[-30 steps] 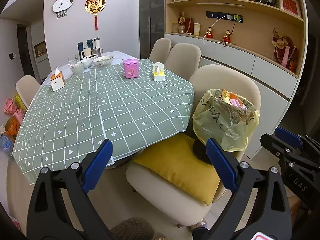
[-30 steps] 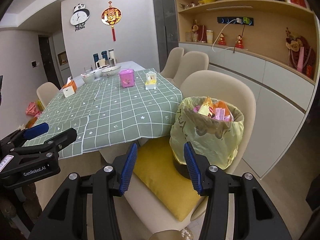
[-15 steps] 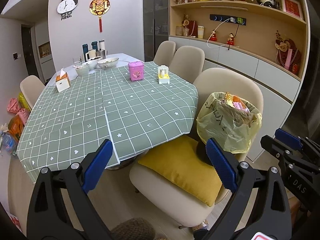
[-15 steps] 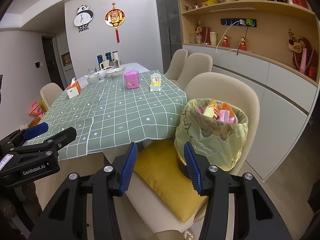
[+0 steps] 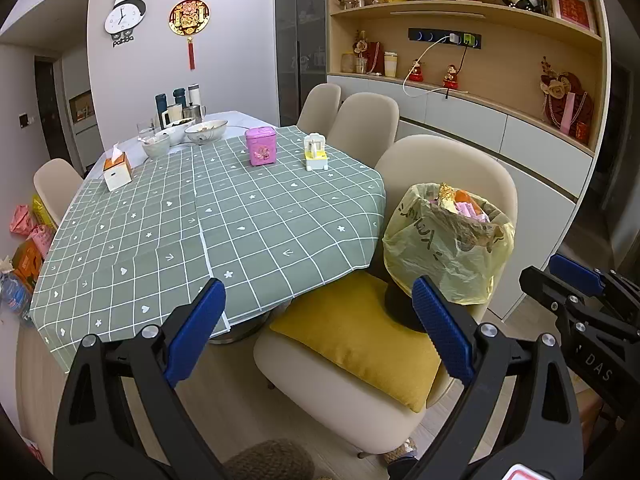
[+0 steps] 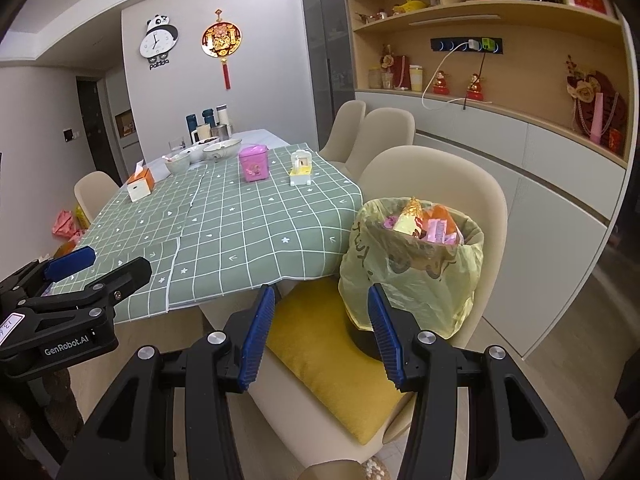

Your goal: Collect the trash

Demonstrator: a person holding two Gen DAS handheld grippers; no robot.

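Right wrist view shows the task's thing, the trash bin, lined with a yellow bag and heaped with wrappers above its rim; it stands on a yellow cushion at the back of the seat of a beige chair, just beside the near right corner of the green checked tablecloth. I judge the main risk to be tipping: the bin rests on a soft cushion, so a push from one finger instead of a clean pinch could rock it and spill the piled wrappers onto the seat or floor. A second risk is the thin bag: if I close on loose film only, it may slip or tear, or pull away from the bin. The chair back closely rings the bin, so a wide approach could knock it. The right gripper is released and empty, its jaws moderately apart and aimed down at the seat edge in front of the bin. The left gripper is also released, jaws spread wider with nothing between them, pointing down toward the same chair from the table side, clear of the bin
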